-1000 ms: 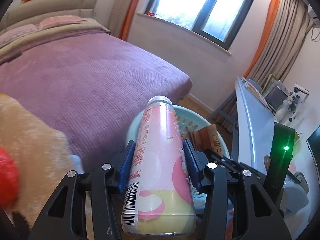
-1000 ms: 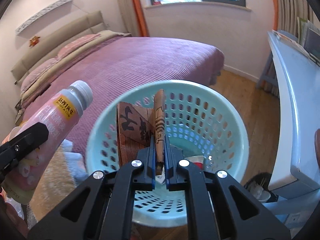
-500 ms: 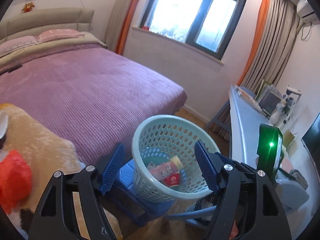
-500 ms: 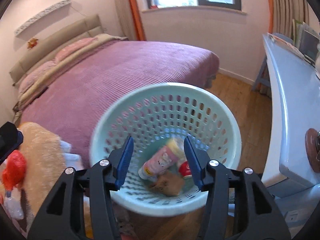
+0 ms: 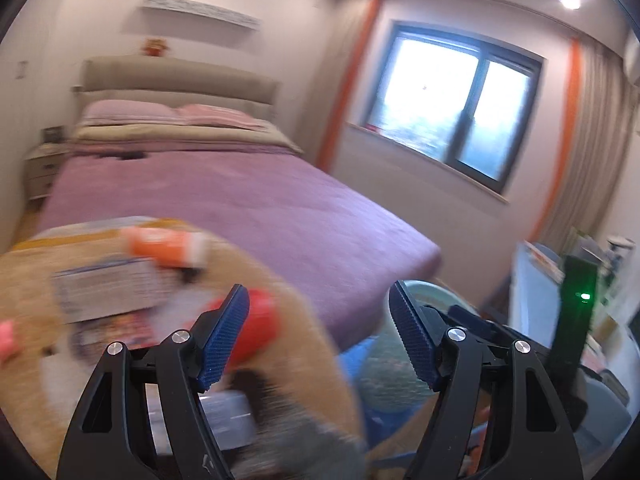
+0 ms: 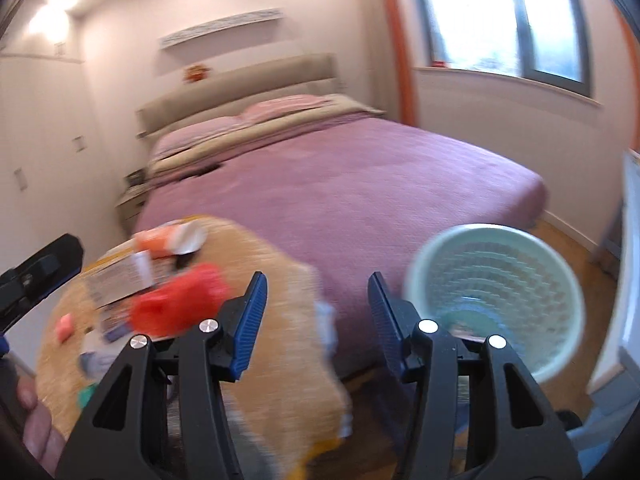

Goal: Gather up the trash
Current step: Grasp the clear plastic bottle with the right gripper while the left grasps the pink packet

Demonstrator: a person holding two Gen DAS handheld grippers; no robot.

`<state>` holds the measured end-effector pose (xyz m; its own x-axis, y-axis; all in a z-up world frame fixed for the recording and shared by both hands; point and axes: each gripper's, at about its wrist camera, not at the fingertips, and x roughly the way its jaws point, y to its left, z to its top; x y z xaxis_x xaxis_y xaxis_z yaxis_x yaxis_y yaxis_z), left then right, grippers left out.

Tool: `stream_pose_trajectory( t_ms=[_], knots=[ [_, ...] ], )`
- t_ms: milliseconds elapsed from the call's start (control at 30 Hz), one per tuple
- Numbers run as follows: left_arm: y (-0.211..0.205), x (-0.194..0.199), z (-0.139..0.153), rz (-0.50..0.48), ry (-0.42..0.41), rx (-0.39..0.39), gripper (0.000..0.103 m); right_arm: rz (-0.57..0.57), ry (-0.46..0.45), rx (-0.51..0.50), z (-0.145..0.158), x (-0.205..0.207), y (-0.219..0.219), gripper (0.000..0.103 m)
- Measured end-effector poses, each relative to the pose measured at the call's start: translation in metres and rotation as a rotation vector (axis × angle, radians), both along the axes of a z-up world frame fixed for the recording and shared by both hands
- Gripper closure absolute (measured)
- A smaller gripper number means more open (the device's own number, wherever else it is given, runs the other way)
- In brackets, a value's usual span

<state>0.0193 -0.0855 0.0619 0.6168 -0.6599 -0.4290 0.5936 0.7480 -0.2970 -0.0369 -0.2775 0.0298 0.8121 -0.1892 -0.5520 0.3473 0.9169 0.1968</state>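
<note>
Left hand-held gripper [image 5: 318,326] spread, empty; right hand-held gripper [image 6: 318,312] likewise; basket [image 6: 494,300] beside bed [image 6: 360,184].

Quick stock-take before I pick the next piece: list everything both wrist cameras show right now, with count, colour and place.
Laundry-style basket: one, pale mint green, perforated, right of the bed foot; contents blurred.
Furry rug or cushion: one, tan, in front of the bed, carrying the litter.
Red crumpled item: one, red, on the tan surface near the left edge of the right gripper.
Orange-and-white packet: one, at the far edge of the tan surface.
Printed box or card: one, white-grey, beside the packet; blurred.
Small pink piece: one, pink, left part of the tan surface.
Bed: one, purple cover, pink pillows, beige headboard.
Window: one, dark frame, orange curtains.
Desk: one, white, far right.
Left gripper: black, blue pads, open, empty.
Right gripper: same, open, empty.
</note>
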Motion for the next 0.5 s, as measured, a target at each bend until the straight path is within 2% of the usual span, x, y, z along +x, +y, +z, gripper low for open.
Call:
stream_pose_trajectory(
  t_ms=[200, 333, 433, 500],
  knots=[
    [0.100, 0.018, -0.002, 0.245, -0.002, 0.071, 0.032, 0.240, 0.011, 0.026, -0.003, 0.034, 0.071, 0.054],
    [0.161, 0.038, -0.013, 0.386, 0.046, 0.123, 0.029, 0.367, 0.040, 0.038, -0.018, 0.051, 0.114, 0.054],
    [0.201, 0.058, -0.030, 0.460, 0.086, 0.186, 0.027, 0.472, 0.091, 0.043, -0.031, 0.066, 0.142, 0.054],
    [0.222, 0.076, -0.041, 0.465, 0.120, 0.235, 0.023, 0.526, 0.136, 0.042, -0.043, 0.077, 0.160, 0.053]
  ],
)
